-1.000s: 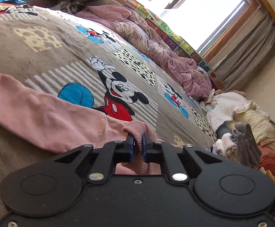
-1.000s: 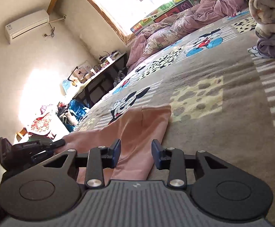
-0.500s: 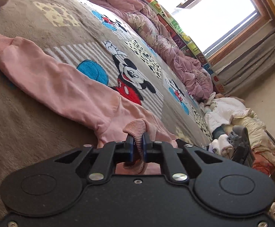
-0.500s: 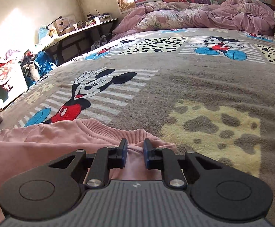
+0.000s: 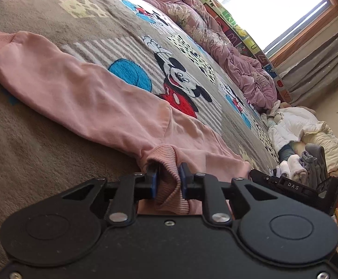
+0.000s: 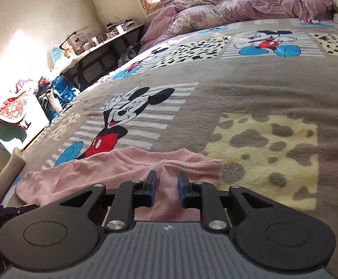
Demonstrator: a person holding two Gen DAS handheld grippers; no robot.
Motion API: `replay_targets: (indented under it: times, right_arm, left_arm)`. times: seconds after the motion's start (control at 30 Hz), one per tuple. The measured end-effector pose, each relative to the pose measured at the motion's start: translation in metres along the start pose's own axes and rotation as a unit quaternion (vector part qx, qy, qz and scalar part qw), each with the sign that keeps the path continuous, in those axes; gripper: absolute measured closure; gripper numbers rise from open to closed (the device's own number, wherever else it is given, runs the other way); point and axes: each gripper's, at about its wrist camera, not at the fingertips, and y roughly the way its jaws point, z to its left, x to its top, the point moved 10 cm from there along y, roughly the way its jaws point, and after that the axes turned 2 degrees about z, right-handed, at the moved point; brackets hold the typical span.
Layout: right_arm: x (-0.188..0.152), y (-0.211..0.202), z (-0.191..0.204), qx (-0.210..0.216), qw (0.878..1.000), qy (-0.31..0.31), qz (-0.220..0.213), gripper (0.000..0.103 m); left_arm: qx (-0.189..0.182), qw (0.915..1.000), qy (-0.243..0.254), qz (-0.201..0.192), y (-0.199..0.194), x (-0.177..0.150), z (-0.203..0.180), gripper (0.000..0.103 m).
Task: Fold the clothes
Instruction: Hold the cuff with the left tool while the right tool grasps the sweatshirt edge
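A pink sweatshirt (image 5: 80, 93) lies on the Mickey Mouse blanket (image 5: 52, 23), one long sleeve stretched out to the left. My left gripper (image 5: 168, 174) has its jaws slightly apart, with the ribbed hem (image 5: 166, 160) of the sweatshirt loose between them. My right gripper (image 6: 165, 181) is also parted, with a fold of the pink sweatshirt (image 6: 122, 165) lying between its fingers. The right gripper's body also shows at the right of the left wrist view (image 5: 292, 186).
A crumpled purple duvet (image 6: 238, 4) lies along the far side of the bed under the window. A pile of clothes (image 5: 303, 139) sits at the bed's right end. A cluttered desk (image 6: 94, 44) and bags stand left of the bed.
Both grippers have opened a little: the left one was clamped on the ribbed hem and has released it, the right one's gap has widened. The sweatshirt now lies laid out on the blanket.
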Motion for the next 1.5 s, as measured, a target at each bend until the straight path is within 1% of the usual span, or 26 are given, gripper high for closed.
replay_targets:
  times: [0.03, 0.1, 0.13, 0.23, 0.27, 0.33, 0.37, 0.4, 0.47, 0.5, 0.53, 0.6, 0.63, 0.73, 0.87, 0.97, 1.0, 1.03, 1.1, 1.2, 1.27, 1.3, 1.4, 1.5]
  right_arm:
    - [-0.001, 0.004, -0.006, 0.002, 1.000, 0.028, 0.003, 0.082]
    - [-0.003, 0.006, -0.015, 0.023, 0.995, 0.096, -0.001, 0.080]
    - [-0.003, 0.006, -0.019, 0.036, 0.991, 0.128, -0.003, 0.080]
    - [-0.003, 0.008, -0.028, 0.071, 0.974, 0.215, -0.006, 0.072]
    - [-0.003, 0.009, -0.032, 0.083, 0.966, 0.244, -0.007, 0.072]
    - [-0.004, 0.008, -0.040, 0.107, 0.945, 0.307, -0.018, 0.071]
    - [-0.005, 0.008, -0.045, 0.119, 0.933, 0.339, -0.023, 0.068]
    - [-0.005, 0.008, -0.049, 0.130, 0.920, 0.368, -0.027, 0.063]
    - [-0.008, 0.005, -0.052, 0.128, 0.912, 0.388, -0.028, 0.061]
    - [-0.008, 0.003, -0.053, 0.123, 0.914, 0.386, -0.027, 0.060]
    - [-0.008, 0.001, -0.054, 0.121, 0.913, 0.389, -0.027, 0.060]
    - [-0.007, -0.002, -0.055, 0.117, 0.911, 0.394, -0.027, 0.055]
    - [-0.007, -0.001, -0.053, 0.111, 0.915, 0.387, -0.023, 0.055]
    - [-0.005, 0.003, -0.048, 0.092, 0.926, 0.365, -0.009, 0.055]
    - [-0.004, 0.008, -0.042, 0.068, 0.940, 0.335, 0.010, 0.056]
    - [-0.002, 0.011, -0.037, 0.049, 0.949, 0.312, 0.024, 0.066]
    - [-0.001, 0.012, -0.036, 0.043, 0.951, 0.304, 0.028, 0.074]
    - [-0.001, 0.013, -0.034, 0.037, 0.954, 0.296, 0.033, 0.078]
    - [0.000, 0.015, -0.031, 0.025, 0.959, 0.281, 0.042, 0.079]
    - [0.005, 0.015, -0.033, 0.017, 0.963, 0.266, 0.045, 0.079]
    - [0.006, 0.014, -0.033, 0.005, 0.969, 0.240, 0.052, 0.080]
    - [0.006, 0.014, -0.033, -0.002, 0.972, 0.227, 0.055, 0.080]
    - [0.007, 0.015, -0.033, -0.019, 0.978, 0.195, 0.066, 0.080]
    - [0.007, 0.012, -0.030, -0.032, 0.982, 0.171, 0.071, 0.079]
  left_arm:
    - [-0.017, 0.9996, 0.020, -0.006, -0.003, -0.001, -0.011, 0.094]
    - [-0.050, 0.9968, 0.060, -0.017, -0.011, -0.004, -0.033, 0.096]
    - [-0.067, 0.9943, 0.080, -0.022, -0.014, -0.005, -0.044, 0.096]
    - [-0.117, 0.9825, 0.140, -0.039, -0.026, -0.011, -0.078, 0.096]
    - [-0.134, 0.9772, 0.159, -0.044, -0.031, -0.013, -0.089, 0.096]
    - [-0.166, 0.9644, 0.198, -0.055, -0.040, -0.018, -0.111, 0.097]
    - [-0.182, 0.9569, 0.217, -0.061, -0.044, -0.021, -0.122, 0.097]
    - [-0.198, 0.9482, 0.240, -0.063, -0.049, -0.025, -0.133, 0.097]
    - [-0.218, 0.9269, 0.300, -0.057, -0.054, -0.044, -0.150, 0.097]
    - [-0.223, 0.9168, 0.327, -0.055, -0.056, -0.052, -0.157, 0.097]
    - [-0.225, 0.9108, 0.342, -0.050, -0.055, -0.059, -0.159, 0.097]
    - [-0.226, 0.8990, 0.373, -0.040, -0.054, -0.071, -0.164, 0.097]
    - [-0.218, 0.8950, 0.388, -0.036, -0.051, -0.074, -0.163, 0.097]
    - [-0.210, 0.8763, 0.433, -0.029, -0.050, -0.083, -0.159, 0.097]
    - [-0.223, 0.8475, 0.481, -0.014, -0.054, -0.103, -0.159, 0.097]
    - [-0.225, 0.8203, 0.526, 0.007, -0.053, -0.128, -0.162, 0.097]
    - [-0.222, 0.8114, 0.540, 0.014, -0.051, -0.137, -0.162, 0.097]
    - [-0.217, 0.8041, 0.553, 0.019, -0.047, -0.144, -0.162, 0.097]
    - [-0.206, 0.7903, 0.576, 0.030, -0.041, -0.157, -0.162, 0.097]
    - [-0.205, 0.7829, 0.586, 0.039, -0.037, -0.163, -0.161, 0.097]
    - [-0.213, 0.7836, 0.582, 0.043, -0.038, -0.163, -0.161, 0.097]
    - [-0.215, 0.7826, 0.582, 0.046, -0.038, -0.164, -0.161, 0.097]
    - [-0.208, 0.7753, 0.594, 0.057, -0.035, -0.170, -0.158, 0.097]
    - [-0.192, 0.7645, 0.611, 0.071, -0.026, -0.180, -0.156, 0.097]
